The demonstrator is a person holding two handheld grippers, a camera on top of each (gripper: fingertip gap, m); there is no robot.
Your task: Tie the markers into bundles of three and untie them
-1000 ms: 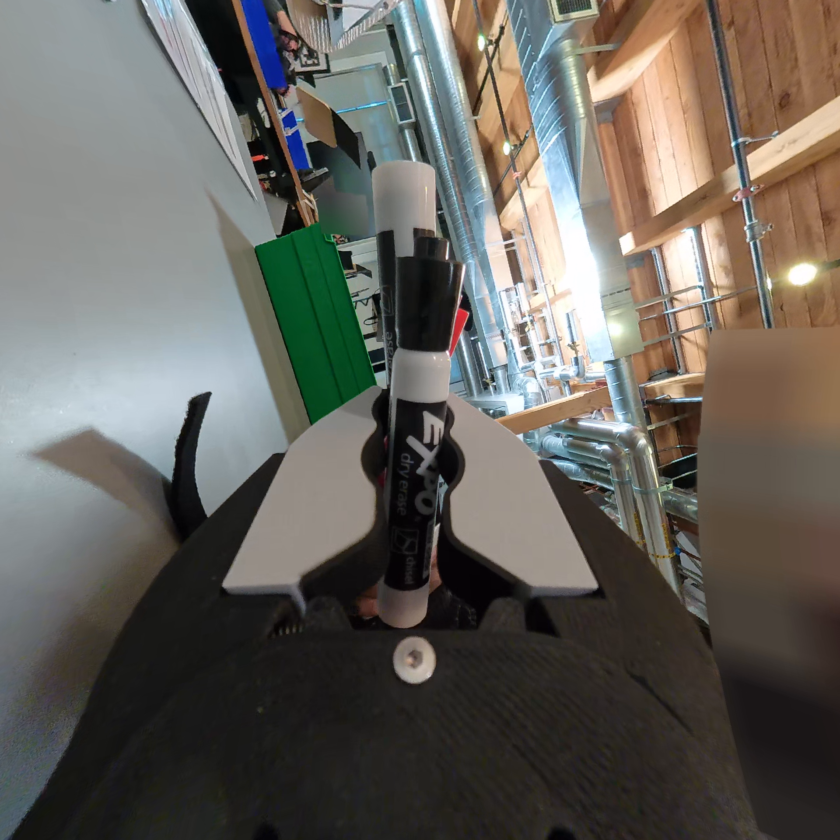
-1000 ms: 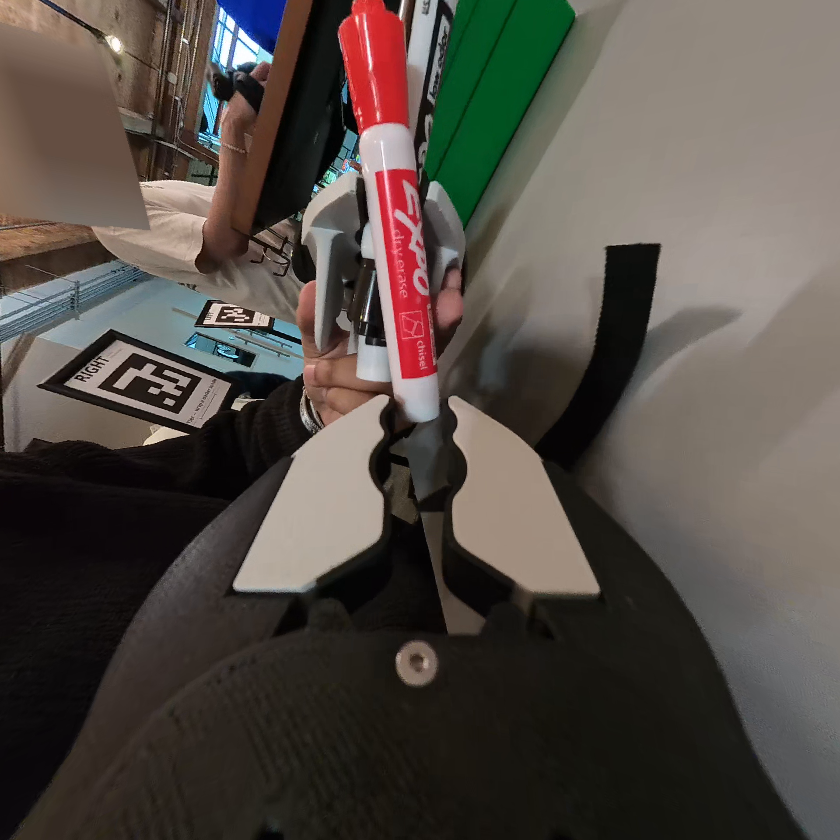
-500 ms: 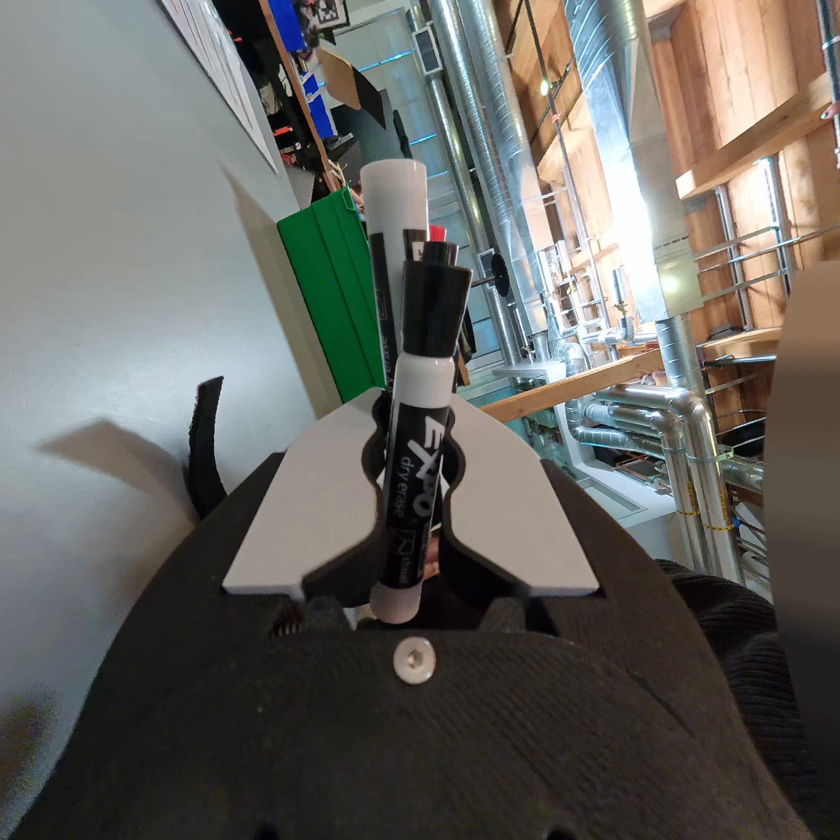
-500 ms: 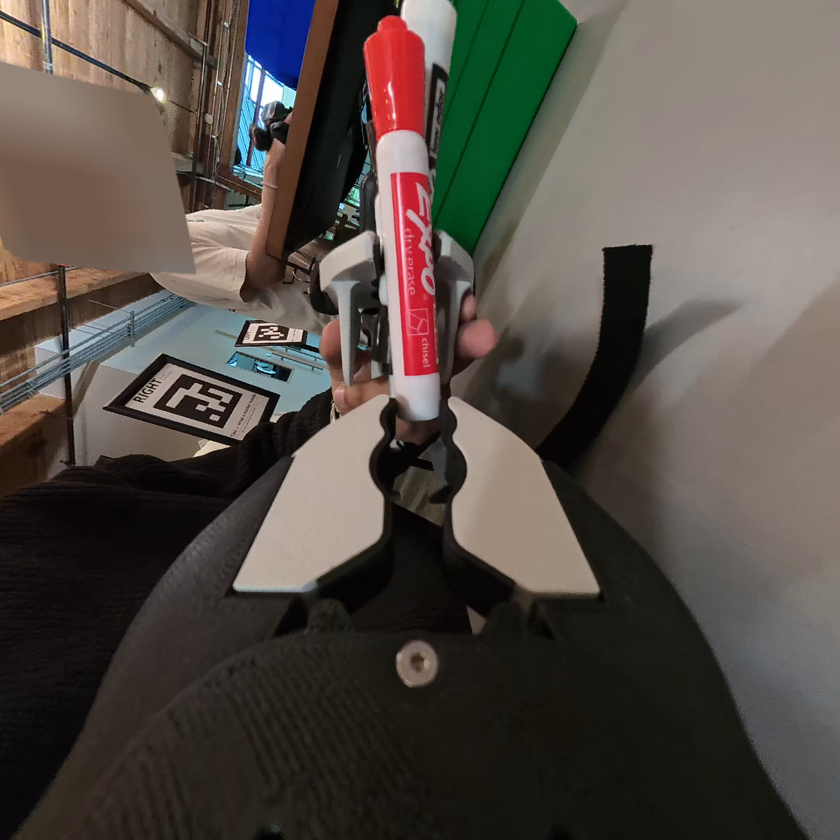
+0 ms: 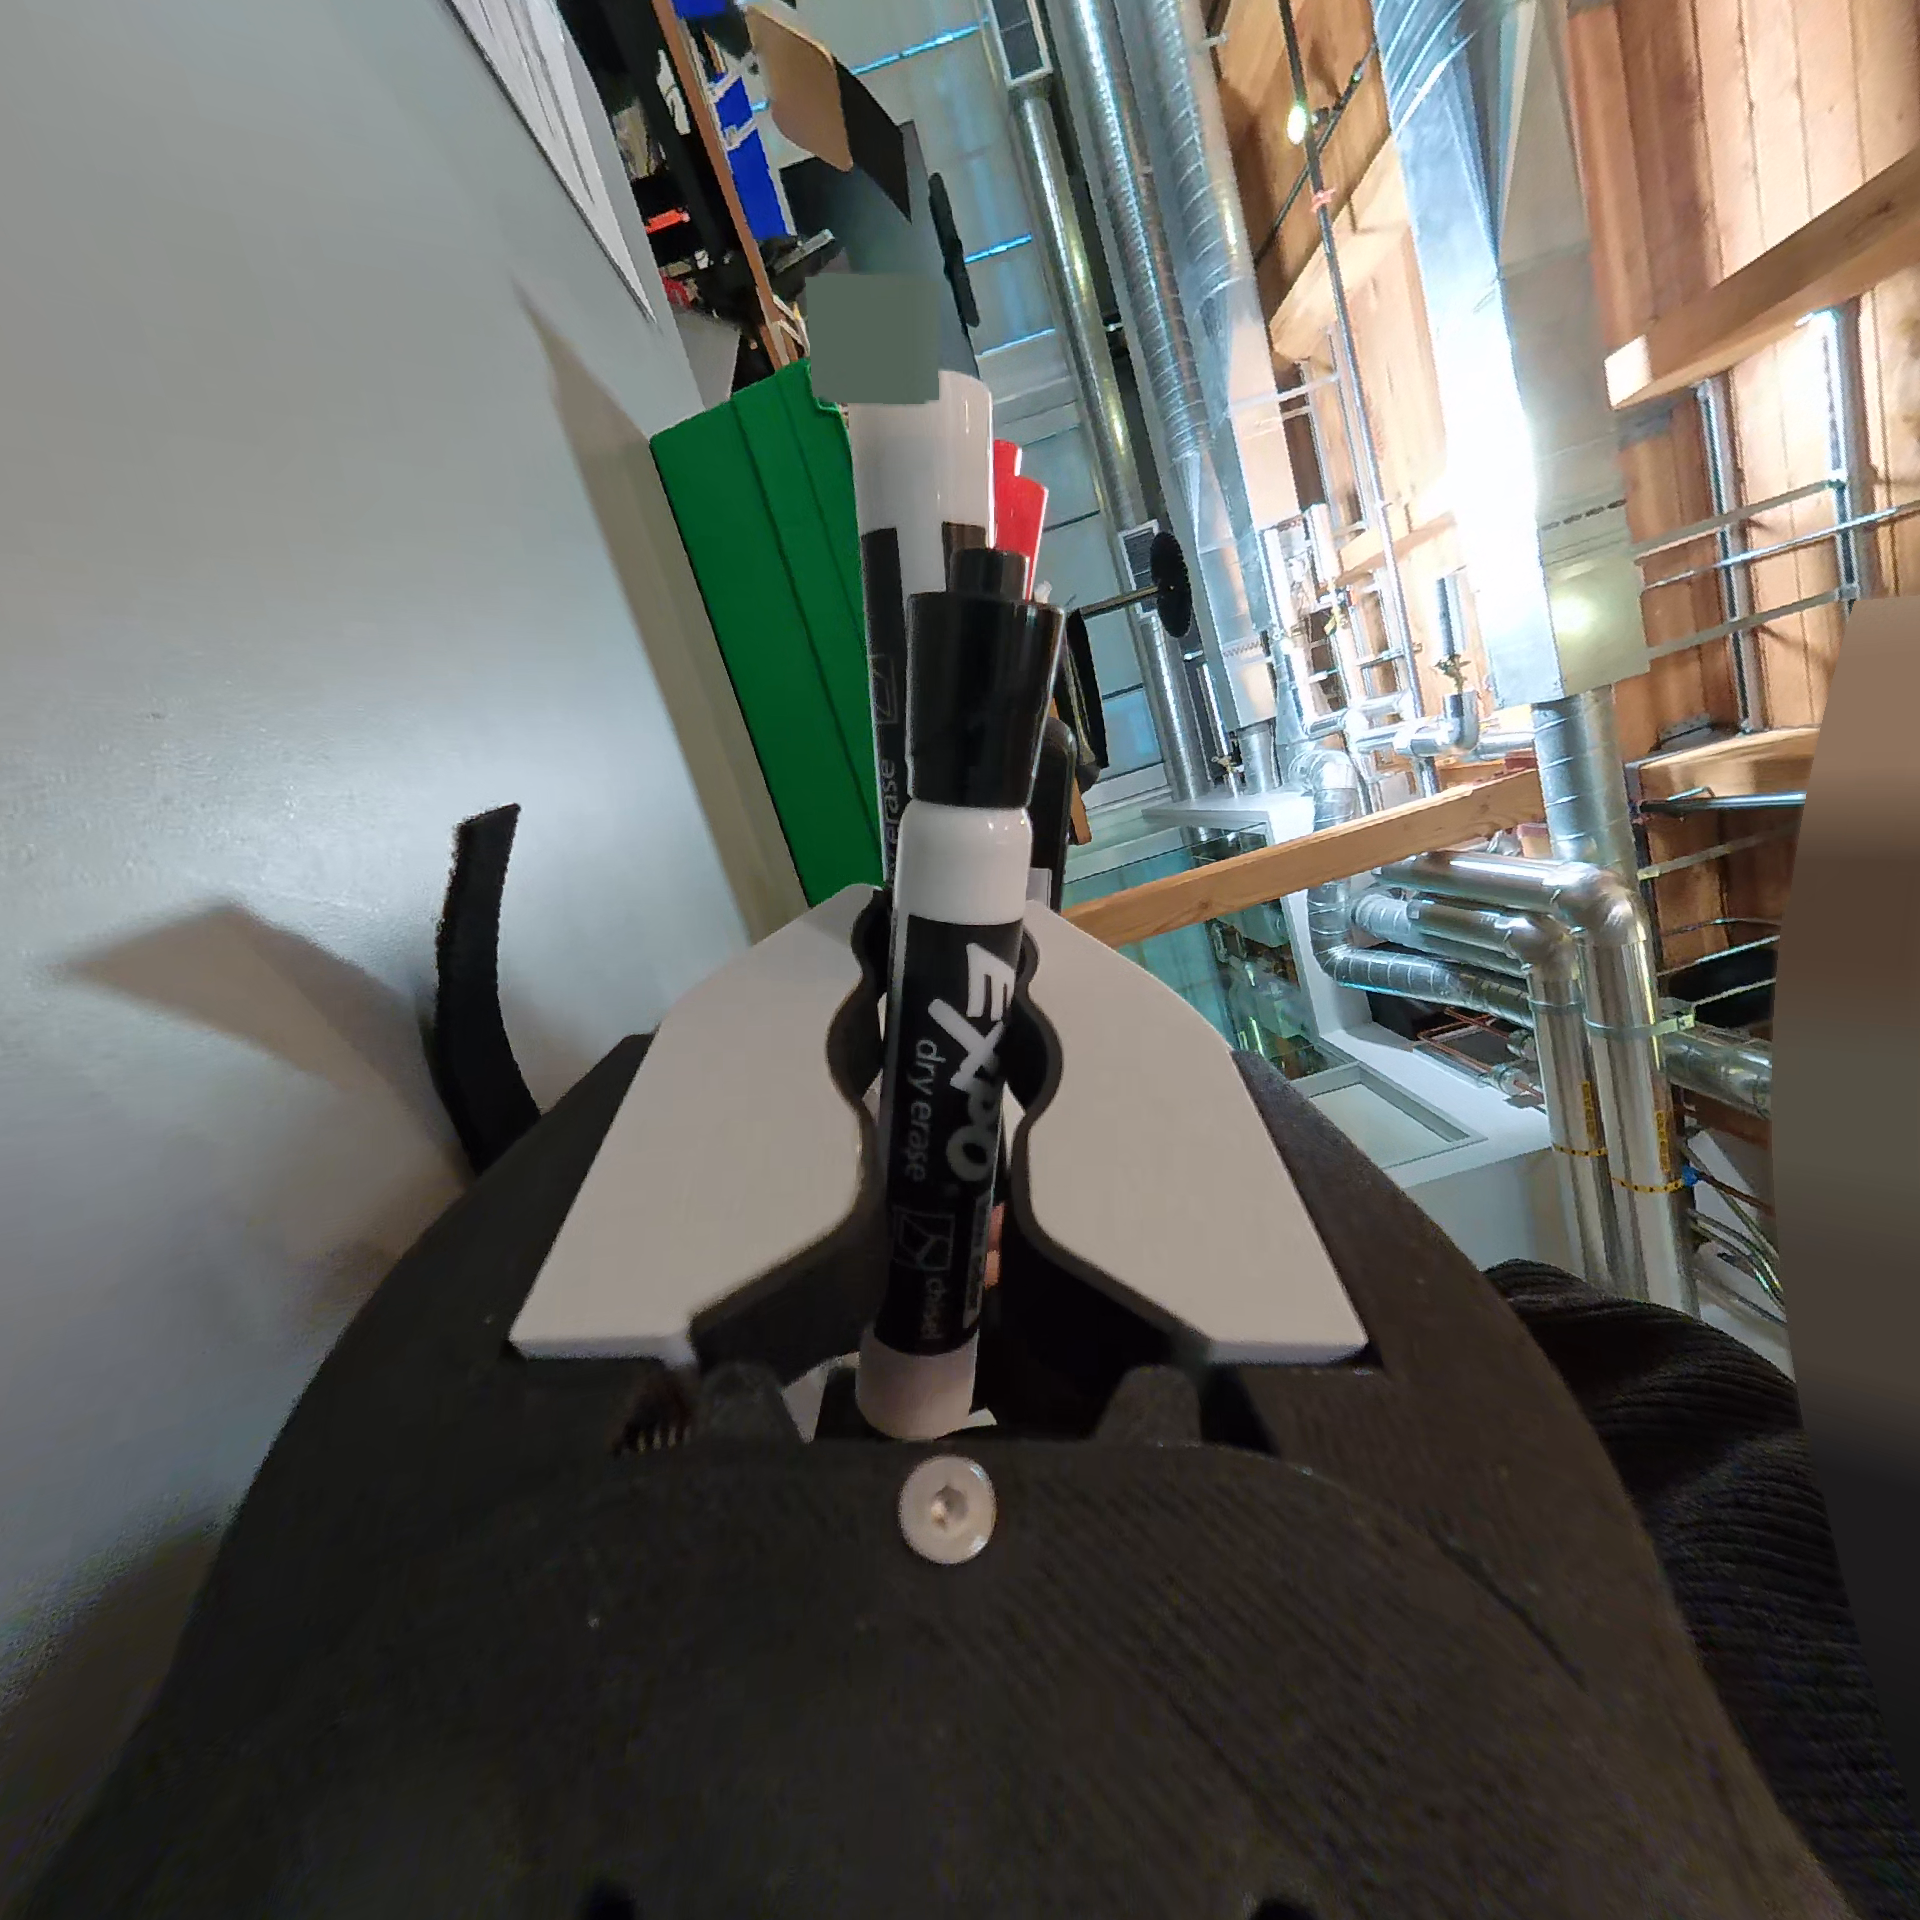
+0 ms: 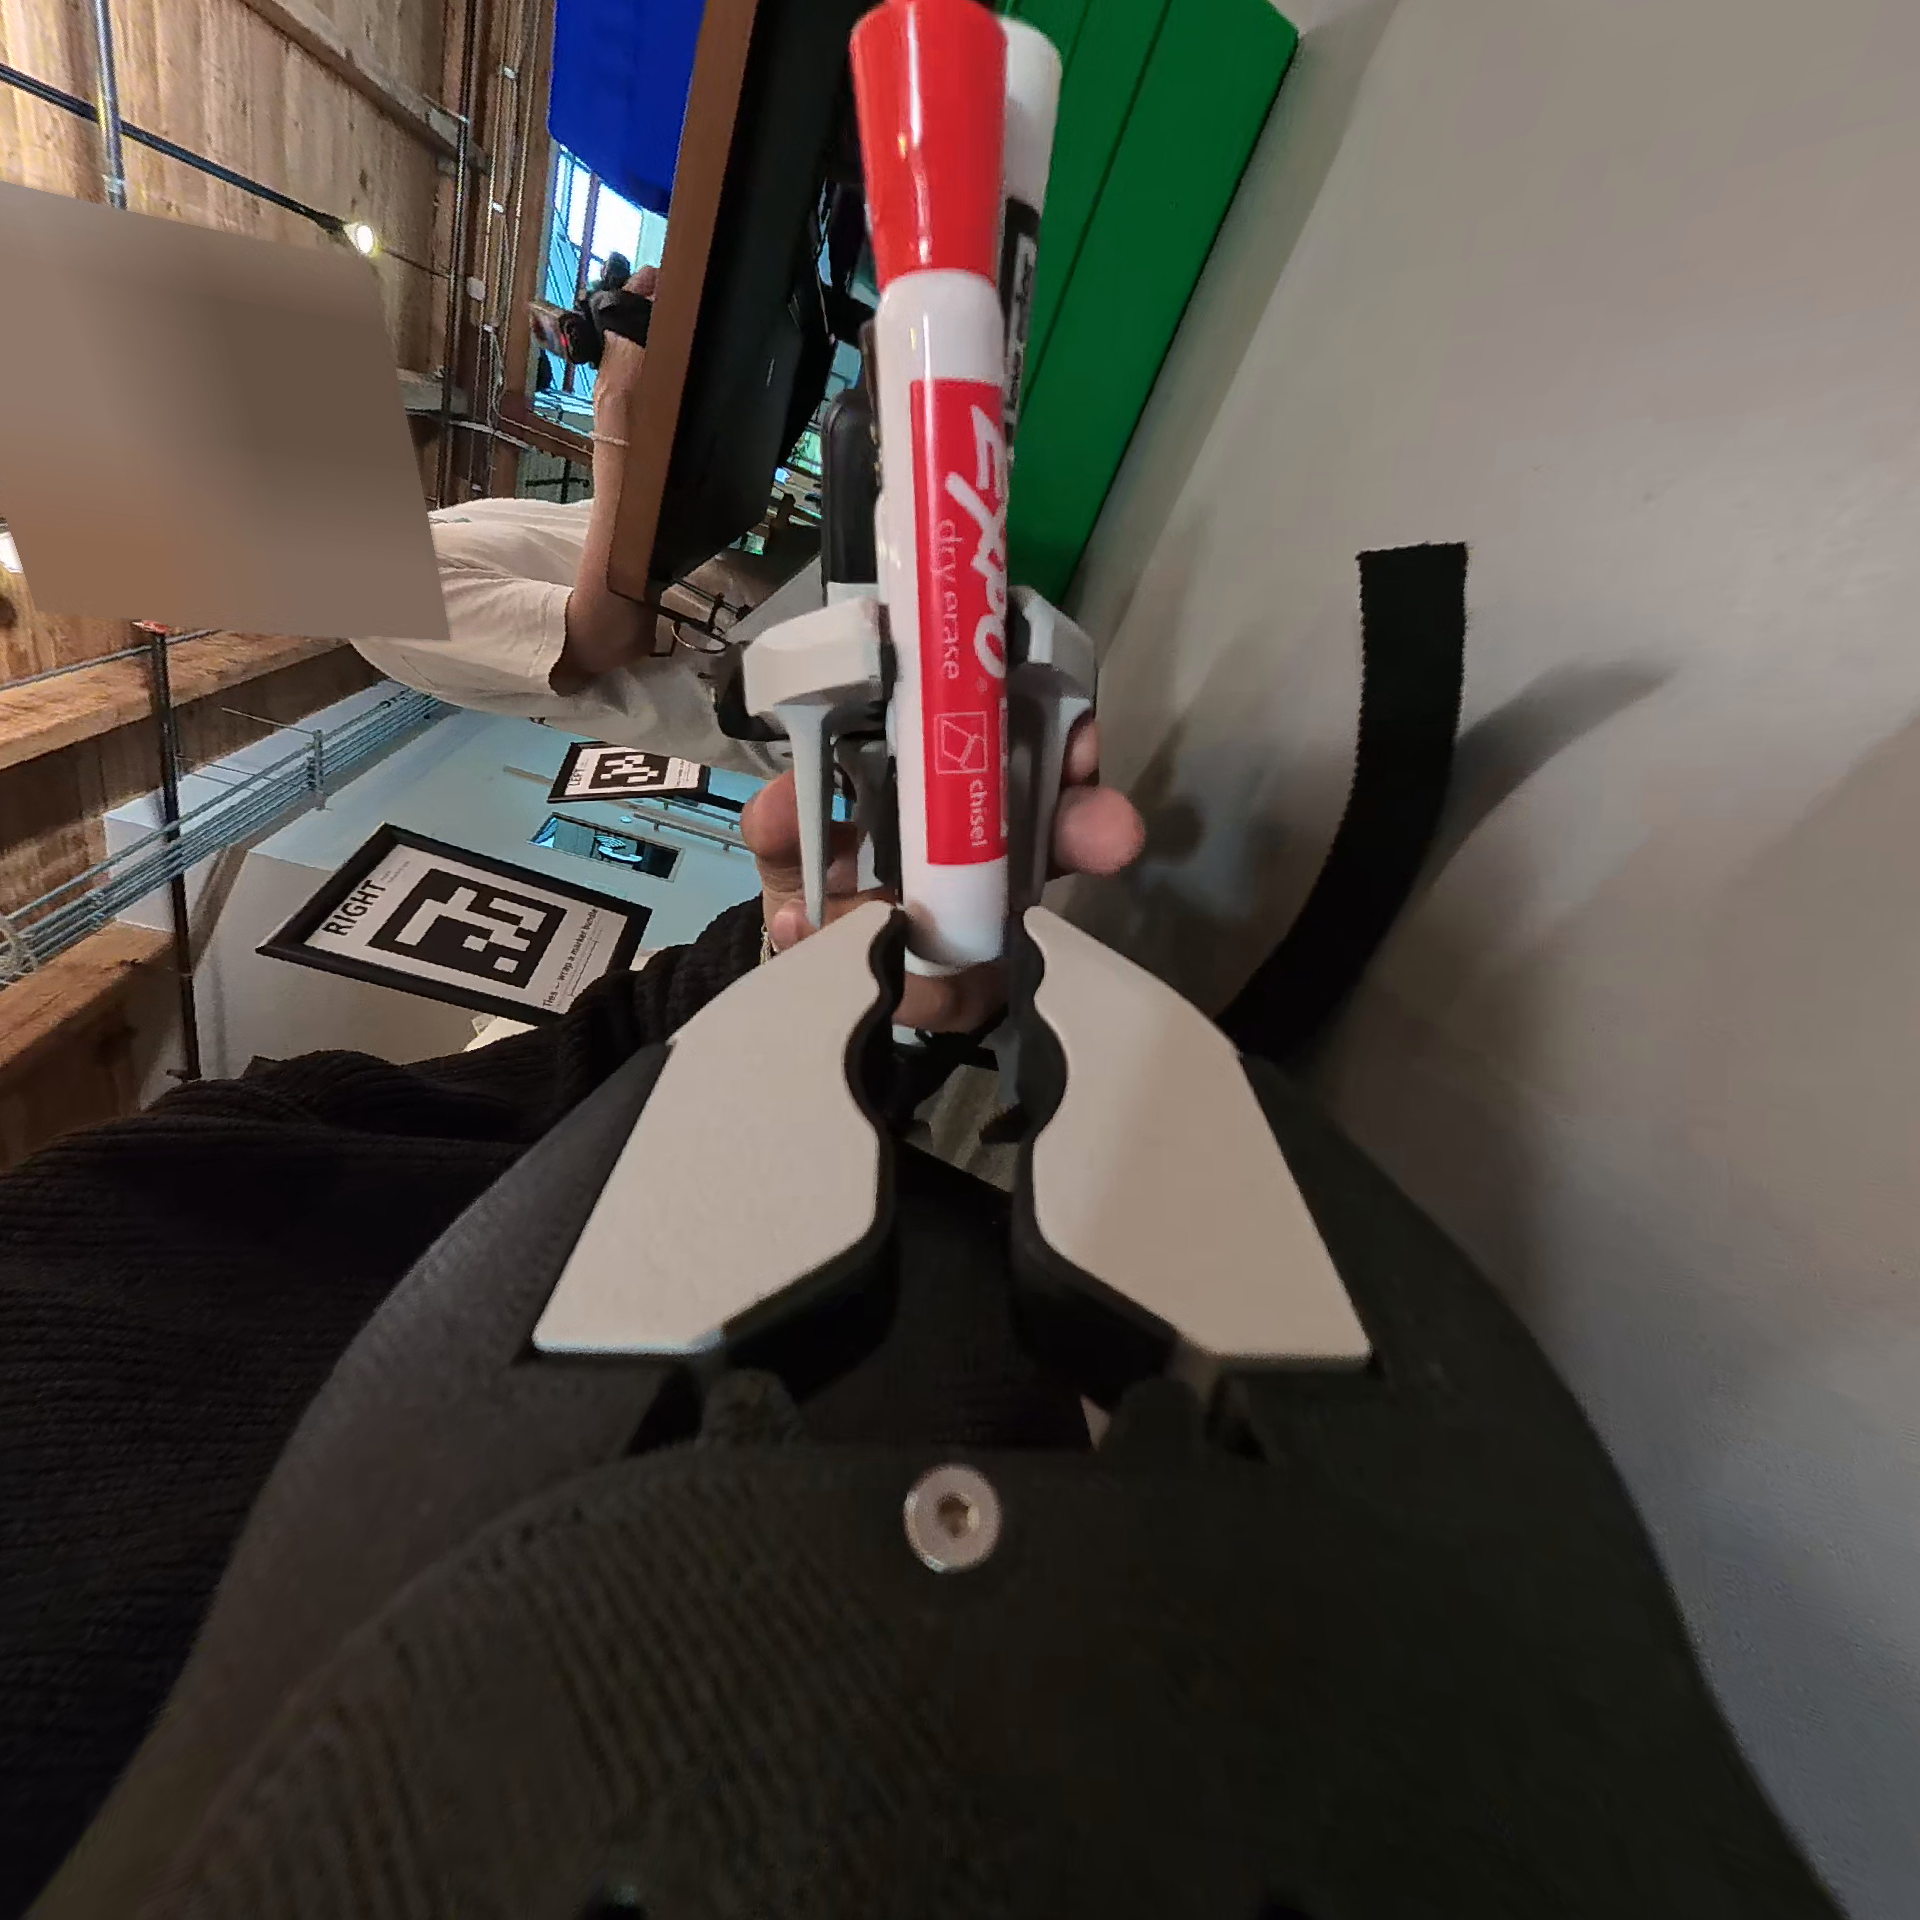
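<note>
My left gripper [image 5: 951,940] is shut on a bunch of markers held upright: a black marker [image 5: 961,935] in front, a second white-barrelled marker [image 5: 914,488] behind it, and a red cap [image 5: 1013,504] showing past them. In the right wrist view the left gripper [image 6: 920,665] and the hand holding it are just ahead. It grips the red marker [image 6: 940,540], with another marker behind. My right gripper [image 6: 958,925] has its tips closed around the red marker's bottom end. A black strap [image 6: 1397,748] lies loose on the grey table and also shows in the left wrist view [image 5: 473,935].
A green box [image 6: 1132,260] stands at the table's far end, also in the left wrist view [image 5: 769,623]. The grey table [image 5: 260,675] runs along one side. A person in a light shirt [image 6: 499,613] sits beyond. Pipes and wooden walls lie behind. Left tips and right tips are each some 8 cm from the black strap [image 6: 1397,748]. The left camera catches it too, in the left wrist view [image 5: 431,1028].
The left gripper and its markers have come closer to my right gripper. The red cap now sticks out farther past the black marker. The right tips stay at the red marker's end.
</note>
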